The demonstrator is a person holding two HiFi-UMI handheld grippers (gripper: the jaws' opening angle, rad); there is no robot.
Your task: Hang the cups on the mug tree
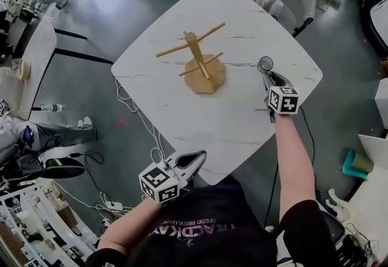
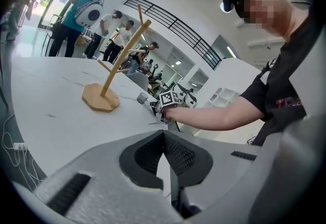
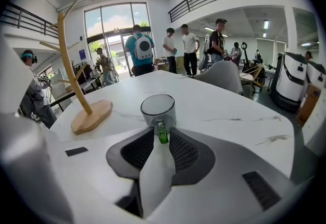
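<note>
Cup [image 3: 158, 110] of clear glass, a short straight-walled cylinder with a round open mouth, is standing upright on the right part of the table [image 1: 230, 126], near the mug tree [image 1: 200, 64] but apart from it. Its slim handle [image 3: 162, 134] is glowing a translucent green. The right gripper [image 3: 161, 131] is pinching that handle between its ribbed dark pads, jaws drawn in tight around it, the cup's body sitting just past the tips. The left gripper [image 2: 164, 132] is hanging by the table's near edge, its grey jaws meeting at the tips and gripping nothing. The tree is showing pale smooth wood: a flat many-sided base, a slim post and thin bare pegs slanting upward. The tabletop is looking white and matte with faint grey veins and rounded corners.
</note>
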